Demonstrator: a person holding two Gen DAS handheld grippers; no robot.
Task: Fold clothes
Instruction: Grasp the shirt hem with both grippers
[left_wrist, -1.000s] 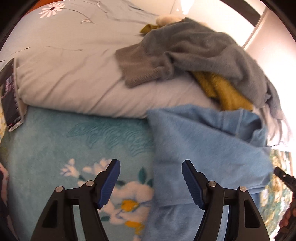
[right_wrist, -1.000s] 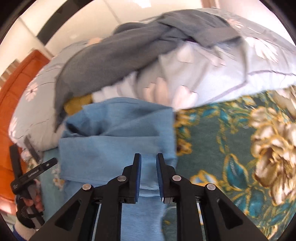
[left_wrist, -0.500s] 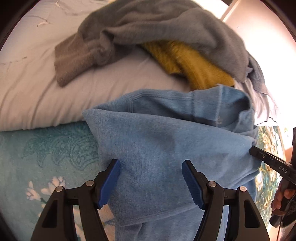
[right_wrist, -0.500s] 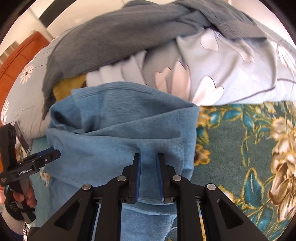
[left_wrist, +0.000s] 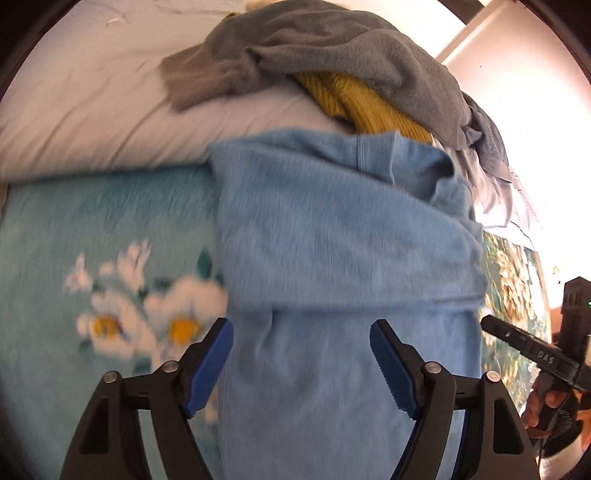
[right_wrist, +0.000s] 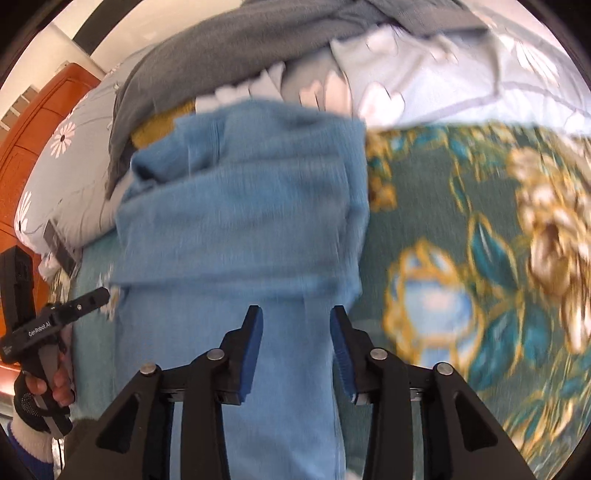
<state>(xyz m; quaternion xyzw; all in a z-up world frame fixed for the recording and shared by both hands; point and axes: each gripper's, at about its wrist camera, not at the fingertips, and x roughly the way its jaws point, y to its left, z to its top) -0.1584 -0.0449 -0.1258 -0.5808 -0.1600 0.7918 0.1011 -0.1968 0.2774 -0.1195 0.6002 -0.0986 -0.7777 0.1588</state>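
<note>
A light blue garment (left_wrist: 332, 258) lies on the bed with its far part folded back over the near part; it also shows in the right wrist view (right_wrist: 243, 206). My left gripper (left_wrist: 301, 354) is open and empty just above the garment's near part. My right gripper (right_wrist: 295, 343) is open, its jaws apart over the garment's right side, holding nothing. The right gripper shows at the right edge of the left wrist view (left_wrist: 532, 350), and the left gripper at the left edge of the right wrist view (right_wrist: 70, 310).
A pile of a grey sweater (left_wrist: 332, 48) and a yellow knit (left_wrist: 362, 103) sits on a pale duvet (left_wrist: 92, 99) behind the garment. A turquoise floral blanket (left_wrist: 74, 258) lies to the left, a dark green floral one (right_wrist: 480, 240) to the right. An orange headboard (right_wrist: 33, 129) is far left.
My right gripper has opened and let go of the blue garment, whose far part now lies folded over. Both grippers have drawn back toward the near side.
</note>
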